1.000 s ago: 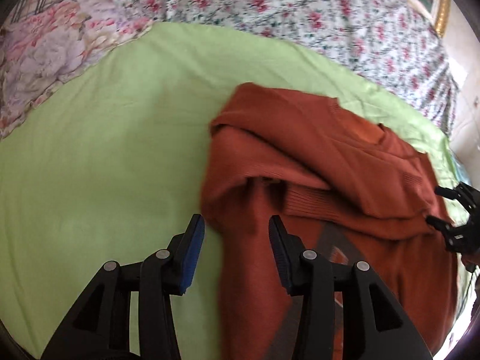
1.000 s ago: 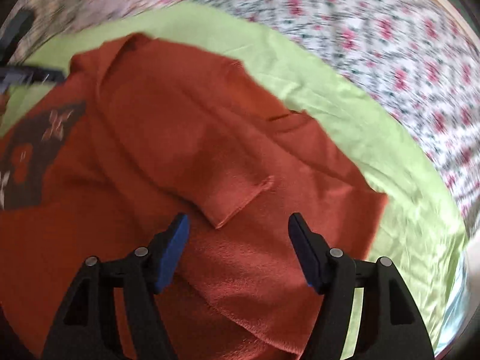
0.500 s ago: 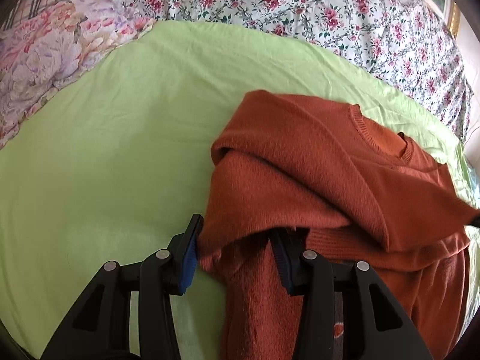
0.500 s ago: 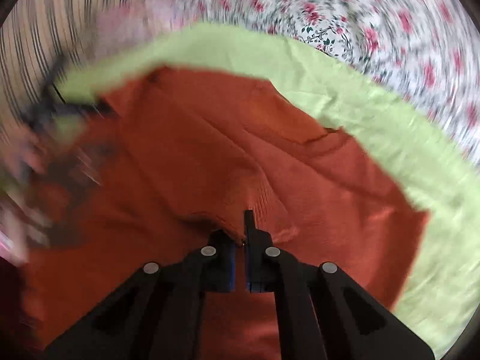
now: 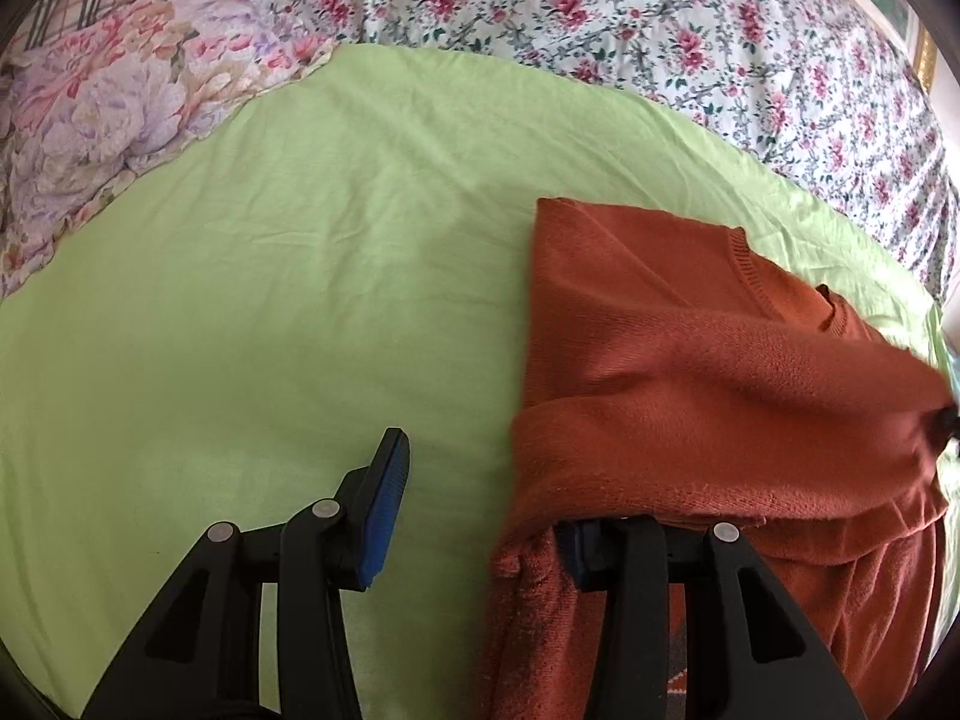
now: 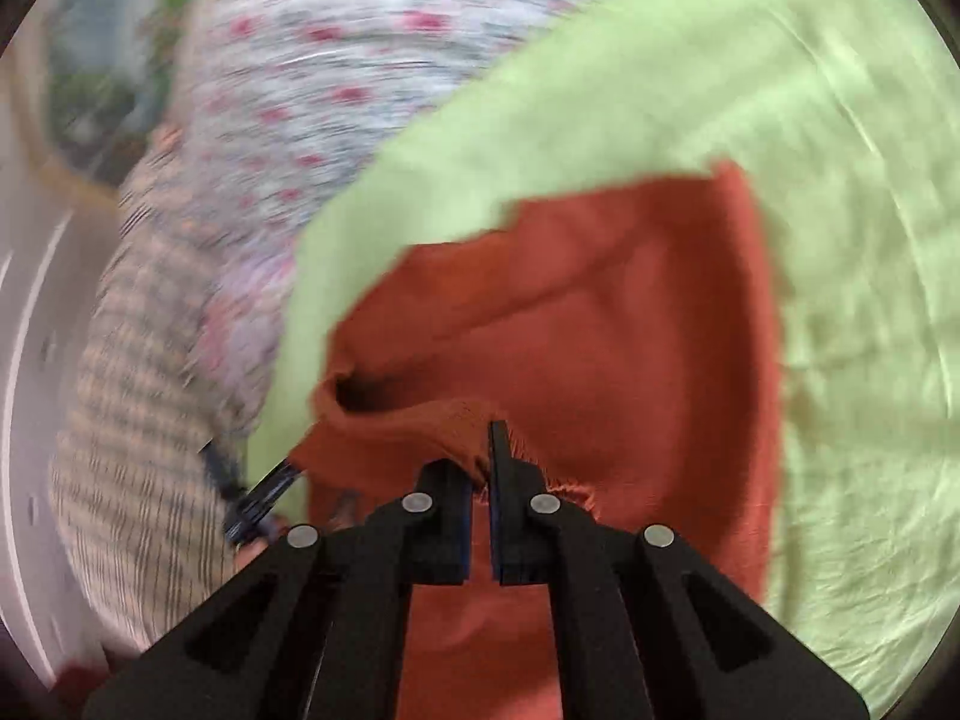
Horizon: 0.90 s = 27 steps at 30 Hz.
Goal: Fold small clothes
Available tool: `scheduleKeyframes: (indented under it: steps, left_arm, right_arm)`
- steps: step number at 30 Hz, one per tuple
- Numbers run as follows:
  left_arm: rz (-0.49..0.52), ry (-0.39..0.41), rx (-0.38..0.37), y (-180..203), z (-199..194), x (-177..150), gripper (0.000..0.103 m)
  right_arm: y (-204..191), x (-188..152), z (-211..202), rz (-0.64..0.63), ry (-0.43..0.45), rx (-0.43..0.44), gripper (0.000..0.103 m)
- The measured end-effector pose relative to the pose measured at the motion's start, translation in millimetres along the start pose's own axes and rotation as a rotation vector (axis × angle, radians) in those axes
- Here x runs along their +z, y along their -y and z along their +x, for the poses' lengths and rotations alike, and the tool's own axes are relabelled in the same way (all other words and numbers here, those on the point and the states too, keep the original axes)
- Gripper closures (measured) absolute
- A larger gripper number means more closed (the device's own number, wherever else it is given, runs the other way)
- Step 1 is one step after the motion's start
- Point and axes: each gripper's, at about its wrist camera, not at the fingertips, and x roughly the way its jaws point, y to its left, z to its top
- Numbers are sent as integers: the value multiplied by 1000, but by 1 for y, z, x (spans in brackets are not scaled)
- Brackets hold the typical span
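A rust-orange knitted sweater lies partly folded on a green sheet; it also shows in the right wrist view. My left gripper is open; its left pad is bare over the sheet, and its right finger is under the sweater's left edge. My right gripper is shut on a sleeve of the sweater and pulls it taut across the body. The right wrist view is blurred by motion.
A rose-print bedspread lies beyond the green sheet, with a pastel floral pillow at far left. The sheet also shows in the right wrist view. A checked cloth shows blurred at left.
My right gripper closed on the sleeve and carried it across the sweater, swinging fast. My left gripper stayed open and shifted left, so the sweater's edge now drapes over its right finger.
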Motion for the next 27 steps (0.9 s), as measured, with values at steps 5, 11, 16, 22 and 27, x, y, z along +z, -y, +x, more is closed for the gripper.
scheduleKeyframes:
  steps: [5, 11, 16, 22, 27]
  left_arm:
    - [43, 4, 13, 5, -6, -7, 58]
    - [99, -10, -123, 5, -28, -23, 57]
    - [67, 23, -277, -4, -55, -9, 43]
    - [87, -52, -242, 10, -6, 44, 37]
    - [53, -195, -265, 20, 68, 73, 36]
  right_arm:
    - [27, 5, 21, 67, 47, -136, 94]
    - [15, -6, 24, -9, 109, -147, 46]
    - [-2, -25, 34, -136, 114, -238, 77]
    - [-5, -32, 16, -132, 146, -194, 98]
    - [-6, -38, 7, -154, 150, -225, 98]
